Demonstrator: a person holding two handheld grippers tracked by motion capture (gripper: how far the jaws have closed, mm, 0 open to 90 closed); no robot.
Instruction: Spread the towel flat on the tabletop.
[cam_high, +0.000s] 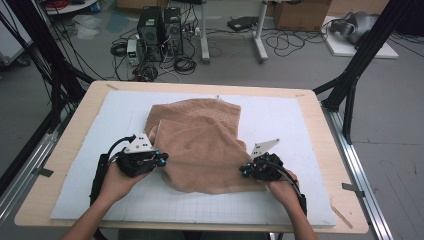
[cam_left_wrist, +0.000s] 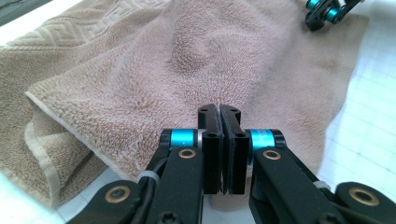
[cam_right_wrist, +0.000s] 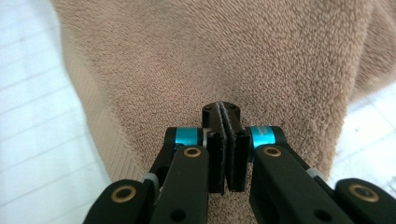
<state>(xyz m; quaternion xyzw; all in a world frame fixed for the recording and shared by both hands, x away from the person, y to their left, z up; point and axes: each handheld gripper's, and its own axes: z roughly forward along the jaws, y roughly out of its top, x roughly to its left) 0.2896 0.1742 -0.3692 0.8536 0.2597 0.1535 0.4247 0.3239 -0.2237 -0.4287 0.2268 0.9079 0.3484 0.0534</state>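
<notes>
Towel (cam_high: 202, 145), tan terry, lies rumpled on my white gridded surface (cam_high: 280, 120). My left hand-held gripper (cam_left_wrist: 219, 112) is clamped on the towel's left edge, lifting a fold. My right hand-held gripper (cam_right_wrist: 226, 109), at the towel's near right corner, pinches a thin edge of cloth.

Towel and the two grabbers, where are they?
towel (cam_high: 200, 135), high view, middle of the folded top layer.
left gripper (cam_left_wrist: 219, 112), left gripper view, between its jaw tips.
right gripper (cam_right_wrist: 223, 109), right gripper view, between its jaw tips.
</notes>
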